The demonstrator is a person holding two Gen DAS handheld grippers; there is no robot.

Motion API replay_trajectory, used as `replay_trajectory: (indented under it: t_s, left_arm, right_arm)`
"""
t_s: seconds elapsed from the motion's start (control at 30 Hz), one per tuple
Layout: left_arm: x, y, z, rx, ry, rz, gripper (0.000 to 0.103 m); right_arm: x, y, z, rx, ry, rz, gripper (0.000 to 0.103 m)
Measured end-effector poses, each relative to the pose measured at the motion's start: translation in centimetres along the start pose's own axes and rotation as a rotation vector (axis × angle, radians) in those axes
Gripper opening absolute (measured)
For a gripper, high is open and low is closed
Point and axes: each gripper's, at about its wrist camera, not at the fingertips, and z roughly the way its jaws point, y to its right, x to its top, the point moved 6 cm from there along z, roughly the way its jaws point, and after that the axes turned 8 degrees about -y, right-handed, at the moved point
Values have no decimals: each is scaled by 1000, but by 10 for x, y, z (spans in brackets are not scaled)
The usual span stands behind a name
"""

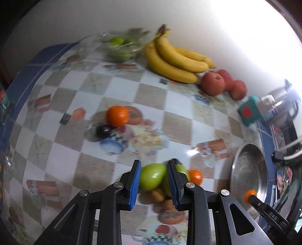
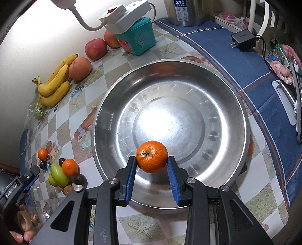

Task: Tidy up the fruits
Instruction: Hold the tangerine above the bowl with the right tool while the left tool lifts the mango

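My left gripper (image 1: pixel 153 174) has its blue pads on both sides of a green fruit (image 1: pixel 152 178) on the table, closed on it. A second green fruit (image 1: pixel 180 169), an orange (image 1: pixel 195 176) and brown fruits (image 1: pixel 159 195) lie right beside it. Another orange (image 1: pixel 117 115) and a dark plum (image 1: pixel 103 131) sit mid-table. My right gripper (image 2: pixel 152 162) is shut on an orange (image 2: pixel 152 159) and holds it over the steel bowl (image 2: pixel 234 105). The left gripper (image 2: pixel 31 179) shows at the lower left of the right wrist view, by the small fruit pile (image 2: pixel 60 174).
Bananas (image 1: pixel 173 56) and red apples (image 1: pixel 213 83) lie along the wall, with green fruits in a clear bag (image 1: pixel 120 47). A teal box (image 2: pixel 138 36), a white power strip (image 2: pixel 126 16), a charger (image 2: pixel 243 40) and a steel kettle (image 2: pixel 186 12) stand behind the bowl.
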Motion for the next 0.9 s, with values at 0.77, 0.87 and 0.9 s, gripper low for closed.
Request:
replay_trajectory:
  t_s: [0.77, 0.87, 0.9]
  left_arm:
    - [-14, 39, 34, 109, -64, 165, 65]
    - [-16, 45, 35, 129, -60, 190, 65]
    - [-16, 47, 35, 139, -61, 199, 65]
  right_arm:
    - [-2, -6, 8, 5, -30, -23, 35]
    - [-2, -7, 8, 9, -33, -26, 35]
    - [-2, -7, 8, 9, -34, -27, 35]
